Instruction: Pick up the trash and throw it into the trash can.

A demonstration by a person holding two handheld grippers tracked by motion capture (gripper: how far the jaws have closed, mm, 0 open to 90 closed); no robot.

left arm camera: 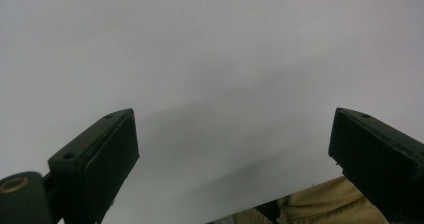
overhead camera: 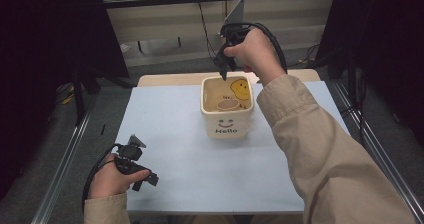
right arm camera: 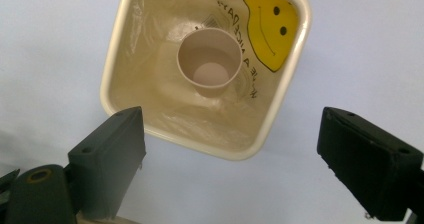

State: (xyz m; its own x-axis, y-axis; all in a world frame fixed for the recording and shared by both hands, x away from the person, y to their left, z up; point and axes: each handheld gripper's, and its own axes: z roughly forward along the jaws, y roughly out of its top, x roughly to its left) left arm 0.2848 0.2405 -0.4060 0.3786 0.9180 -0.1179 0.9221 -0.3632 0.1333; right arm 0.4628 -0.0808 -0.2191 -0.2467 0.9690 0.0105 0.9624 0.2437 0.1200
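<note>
A: Near left?
B: Left gripper (overhead camera: 145,180) in the person's left hand (overhead camera: 111,178), low over the pale blue table (overhead camera: 170,134) at its near-left corner. Jaws spread wide, nothing between them.
A: Mid-table?
B: Cream square bin (overhead camera: 227,107), smiley and "Hello" on its near face, plastic liner inside. Paper cup (right arm camera: 209,61) upright on the bottom.
A: Far?
B: Right gripper (overhead camera: 222,69) above the bin's far rim, pointing down. Jaws wide apart, empty.

L tongs (left arm camera: 232,149) low, R tongs (right arm camera: 230,154) raised; both agape.
</note>
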